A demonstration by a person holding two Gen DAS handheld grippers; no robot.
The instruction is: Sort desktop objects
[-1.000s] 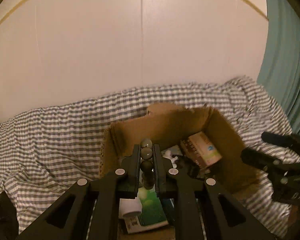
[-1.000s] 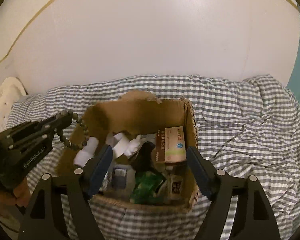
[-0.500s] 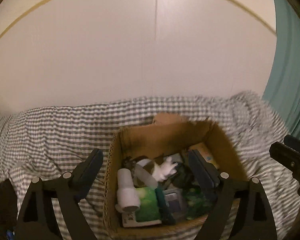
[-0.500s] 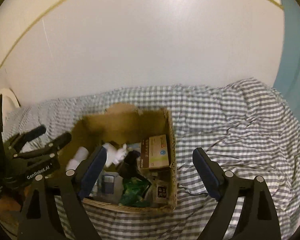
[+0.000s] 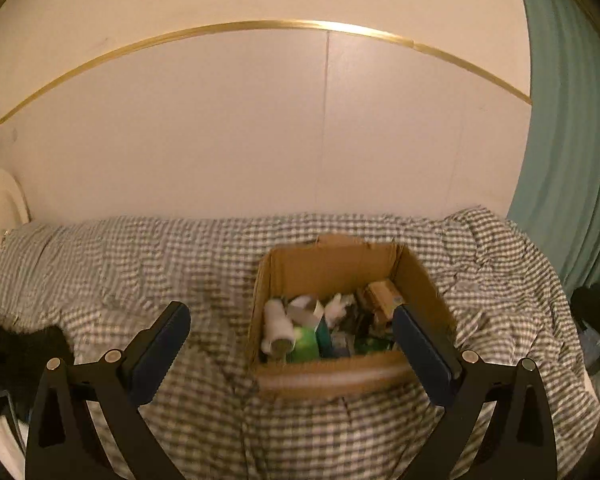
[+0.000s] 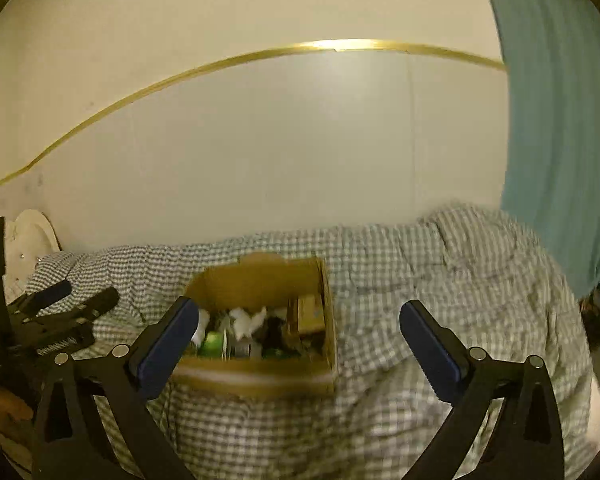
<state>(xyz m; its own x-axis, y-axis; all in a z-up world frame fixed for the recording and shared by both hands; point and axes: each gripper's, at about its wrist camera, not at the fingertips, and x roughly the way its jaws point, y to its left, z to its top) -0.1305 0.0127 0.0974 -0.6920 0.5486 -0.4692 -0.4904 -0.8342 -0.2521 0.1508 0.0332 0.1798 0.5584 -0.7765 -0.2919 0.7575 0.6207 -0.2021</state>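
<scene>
Well short of the cardboard box [image 5: 340, 376], both grippers' fingers [image 5: 162, 344] just spread wide, seemingly empty.

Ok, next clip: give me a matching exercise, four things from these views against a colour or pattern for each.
Things:
1. open cardboard box
2. crumpled cloth cover
3. pleated curtain
4. curved trim strip on the wall

Looks:
a. teal
b. gold
c. brown
d. grey and white check

Pairs: 1-c, 2-d, 3-a, 4-b
</scene>
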